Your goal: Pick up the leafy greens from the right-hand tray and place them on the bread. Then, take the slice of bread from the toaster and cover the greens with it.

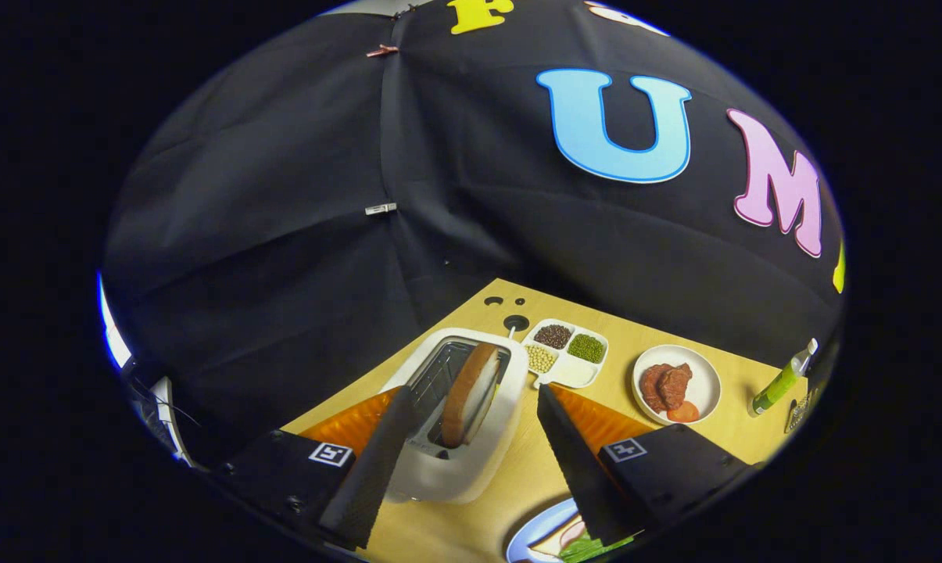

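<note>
**Tongs spread wide over the toaster, nothing held**

Nearest the camera, at about 5 o'clock just inside the right finger, a blue-rimmed plate point(535, 533) sits on the table point(510, 477) with the leafy greens point(596, 547) lying on it; pale food shows under them, though whether that is the bread I cannot tell. The right finger covers part of the plate.

The tongs point(471, 400) stand wide open and grip nothing. The left finger's tip lies over the toaster's point(459, 407) left wall in the view; whether it touches I cannot tell. The right finger's tip is apart from the toaster, off its 3 o'clock side, with bare table between.

The white toaster sits between the fingers, its slot running from 6 to 12 o'clock. The slice of bread point(468, 395) stands upright in the slot, crust up, well above the rim, with open slot on either side of it.

The table's left edge runs close along the toaster's 9 o'clock side, so little room lies there. At the toaster's 1 o'clock, just beside it, a white divided tray point(572, 374) holds brown, green and pale grains. Farther toward 3 o'clock stands a white plate point(705, 383) with meat and a red slice, then a green bottle point(782, 381) near the table's right edge. Open table lies between toaster, tray and plate. The back edge meets the black cloth wall.
</note>
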### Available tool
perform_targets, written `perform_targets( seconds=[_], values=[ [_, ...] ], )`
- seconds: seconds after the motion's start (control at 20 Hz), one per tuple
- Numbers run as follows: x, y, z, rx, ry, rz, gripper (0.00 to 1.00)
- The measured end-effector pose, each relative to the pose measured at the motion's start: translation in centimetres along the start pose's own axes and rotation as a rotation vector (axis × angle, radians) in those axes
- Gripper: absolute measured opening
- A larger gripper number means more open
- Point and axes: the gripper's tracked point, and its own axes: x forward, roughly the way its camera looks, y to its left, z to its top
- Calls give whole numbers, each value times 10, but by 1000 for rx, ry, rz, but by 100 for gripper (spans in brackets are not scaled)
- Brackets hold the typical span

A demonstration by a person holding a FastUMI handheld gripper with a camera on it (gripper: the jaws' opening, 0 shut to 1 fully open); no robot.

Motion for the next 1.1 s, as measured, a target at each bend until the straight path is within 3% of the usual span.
perform_targets(
  seconds=[0.2,0.3,0.35,0.6,0.75,1.1],
  values=[
    [23,4,-7,21,25,-35,95],
    [31,1,-13,43,47,-62,85],
    [34,2,-18,64,65,-67,74],
    [42,9,-11,76,58,-80,49],
    [46,13,-18,94,90,-75,23],
    [32,16,-6,117,56,-6,12]
  ],
)
